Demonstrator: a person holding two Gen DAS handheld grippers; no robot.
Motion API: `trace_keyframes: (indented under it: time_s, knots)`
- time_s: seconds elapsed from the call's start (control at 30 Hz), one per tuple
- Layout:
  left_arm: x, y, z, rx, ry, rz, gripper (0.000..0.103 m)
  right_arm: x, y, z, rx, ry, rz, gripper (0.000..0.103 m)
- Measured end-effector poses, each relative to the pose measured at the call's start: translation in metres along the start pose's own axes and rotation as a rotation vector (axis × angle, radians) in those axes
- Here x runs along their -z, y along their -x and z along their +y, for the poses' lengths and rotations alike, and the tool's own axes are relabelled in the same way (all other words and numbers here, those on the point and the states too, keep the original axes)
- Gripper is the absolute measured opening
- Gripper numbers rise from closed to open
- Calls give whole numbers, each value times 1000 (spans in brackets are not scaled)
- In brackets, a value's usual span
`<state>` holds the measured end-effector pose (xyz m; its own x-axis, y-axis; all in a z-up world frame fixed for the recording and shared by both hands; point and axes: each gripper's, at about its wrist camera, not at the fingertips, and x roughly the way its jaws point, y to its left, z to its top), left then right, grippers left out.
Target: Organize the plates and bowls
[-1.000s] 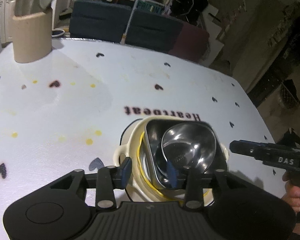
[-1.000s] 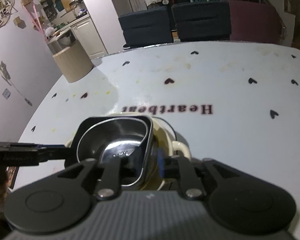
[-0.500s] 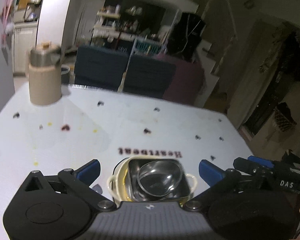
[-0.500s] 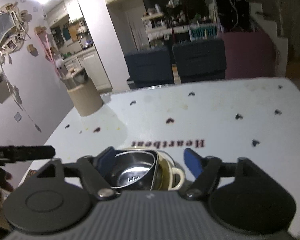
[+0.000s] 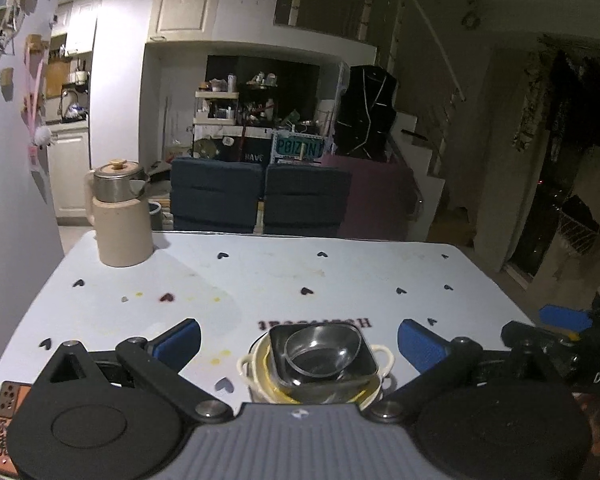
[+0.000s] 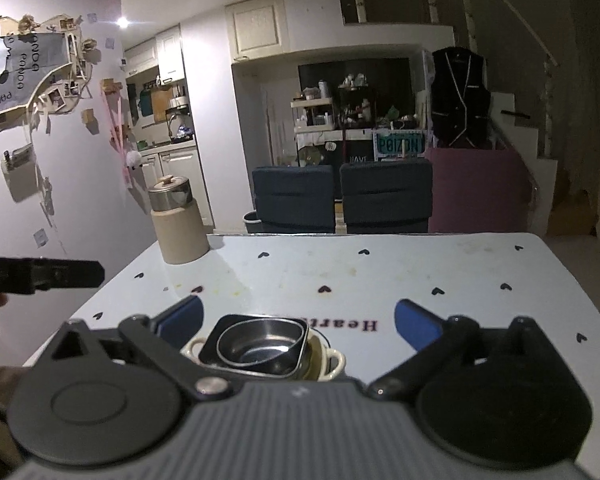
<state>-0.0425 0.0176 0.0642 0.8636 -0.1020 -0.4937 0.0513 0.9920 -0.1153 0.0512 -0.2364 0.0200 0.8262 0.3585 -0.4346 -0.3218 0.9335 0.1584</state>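
Saw both grippers spread wide, empty. Left gripper (image 5: 299, 342): jaws fully apart. Right gripper (image 6: 298, 322): jaws just finished opening, nothing between. Bowl stack (image 5: 320, 360) sat on table (image 5: 340, 276), near edge, below and between pads, untouched. Stack's near side cut off by gripper bodies. Printed word behind stack partly hidden.

The word "Heart…" is printed in dark red on the white counter (image 6: 420, 272), its remaining letters cut off behind the stacked dishes. A teal sign (image 6: 399, 145) reading "POIZON" is propped behind the chairs, with the letters "HAVE" seen on a dark box (image 6: 358, 159) beside it. "PANDA" is repeated along a wall decoration (image 6: 20, 76), and "DAS" is marked in white on the other hand-held gripper (image 5: 560, 356) at the right edge of the left wrist view.
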Motion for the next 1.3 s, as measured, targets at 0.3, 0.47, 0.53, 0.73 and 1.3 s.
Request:
trace_keyframes:
  time_s: [0.3,0.47,0.53,0.73,1.3]
  knots:
    - [36,17,-2,-43,-37,-37,103,34,19,9,37,23,-13,103]
    - [53,12,1,-70,-51,-32,103,51,21,10,75,21,-11,103]
    - [59,13,2,-87,-52,-32,103,55,21,11,81,28,-9,103]
    - [75,15,4,-110,-52,-34,103,69,24,18,105,78,-23,103]
    - [96,2,5,-157,-71,-1,103,88,15,19,119,77,-9,103]
